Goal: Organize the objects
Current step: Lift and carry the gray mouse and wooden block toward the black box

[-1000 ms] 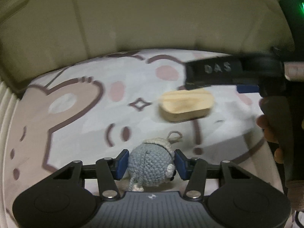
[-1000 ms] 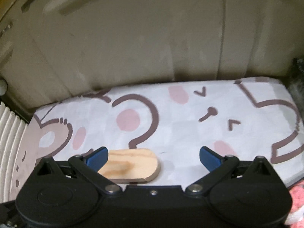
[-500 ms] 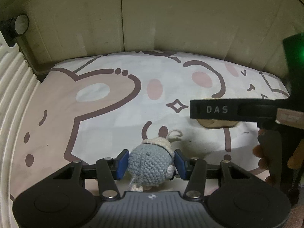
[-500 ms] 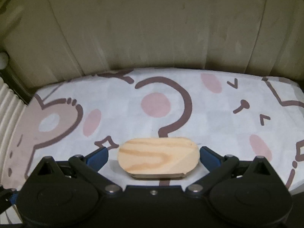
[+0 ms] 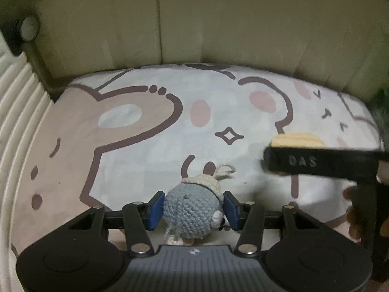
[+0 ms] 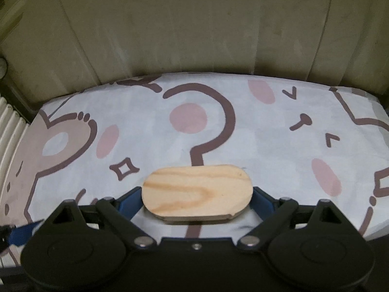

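Observation:
My left gripper (image 5: pixel 192 209) is shut on a grey-blue crocheted toy (image 5: pixel 192 210) with a cream cap and loop, held low over the cartoon-print mat (image 5: pixel 145 146). My right gripper (image 6: pixel 197 196) is shut on an oval wooden block (image 6: pixel 197 192), its blue pads touching both ends; the block looks lifted slightly off the mat (image 6: pixel 243 133). In the left wrist view the block's top (image 5: pixel 297 139) shows at the right, behind the black body of the right gripper (image 5: pixel 316 163).
A beige padded wall (image 5: pixel 194 24) stands behind the mat and also shows in the right wrist view (image 6: pixel 194 24). A white ribbed surface (image 5: pixel 17 112) lies at the left. A hand (image 5: pixel 355 209) holds the right gripper's handle.
My right gripper has closed in from open onto the two ends of the wooden block. My left gripper keeps its hold on the crocheted toy while its view shifts across the mat.

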The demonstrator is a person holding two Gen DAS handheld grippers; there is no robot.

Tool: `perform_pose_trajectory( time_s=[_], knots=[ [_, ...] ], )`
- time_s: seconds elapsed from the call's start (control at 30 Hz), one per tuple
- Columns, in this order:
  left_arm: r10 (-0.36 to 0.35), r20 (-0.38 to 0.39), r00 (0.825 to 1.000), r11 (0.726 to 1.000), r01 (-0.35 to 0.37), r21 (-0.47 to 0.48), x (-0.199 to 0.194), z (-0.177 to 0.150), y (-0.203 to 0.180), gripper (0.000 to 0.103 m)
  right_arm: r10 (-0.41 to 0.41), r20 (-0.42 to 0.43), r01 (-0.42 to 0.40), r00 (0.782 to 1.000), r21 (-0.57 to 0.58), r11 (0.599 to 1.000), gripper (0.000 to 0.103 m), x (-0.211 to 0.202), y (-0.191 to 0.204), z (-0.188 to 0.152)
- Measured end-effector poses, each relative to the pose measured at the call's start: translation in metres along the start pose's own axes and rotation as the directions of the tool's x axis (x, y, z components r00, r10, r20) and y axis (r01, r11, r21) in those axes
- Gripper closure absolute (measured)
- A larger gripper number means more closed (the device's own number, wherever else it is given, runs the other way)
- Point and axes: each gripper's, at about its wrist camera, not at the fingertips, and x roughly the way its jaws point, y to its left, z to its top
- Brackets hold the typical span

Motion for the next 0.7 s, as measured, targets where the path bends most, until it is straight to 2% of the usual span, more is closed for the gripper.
perform_pose_trajectory(
  time_s=[0.3, 0.7],
  knots=[
    [-0.021, 0.054, 0.998, 0.998, 0.024, -0.051, -0.030, 0.007, -0.002, 0.051, -0.005, 0.052, 0.005, 0.999, 0.003, 1.000, 0.009, -0.036, -0.019, 0.002],
    [-0.025, 0.119, 0.993, 0.998, 0.032, -0.051, -0.084, 0.007, -0.015, 0.051, 0.005, 0.139, -0.005, 0.990, 0.001, 1.000, 0.009, -0.105, -0.028, -0.004]
  ],
)
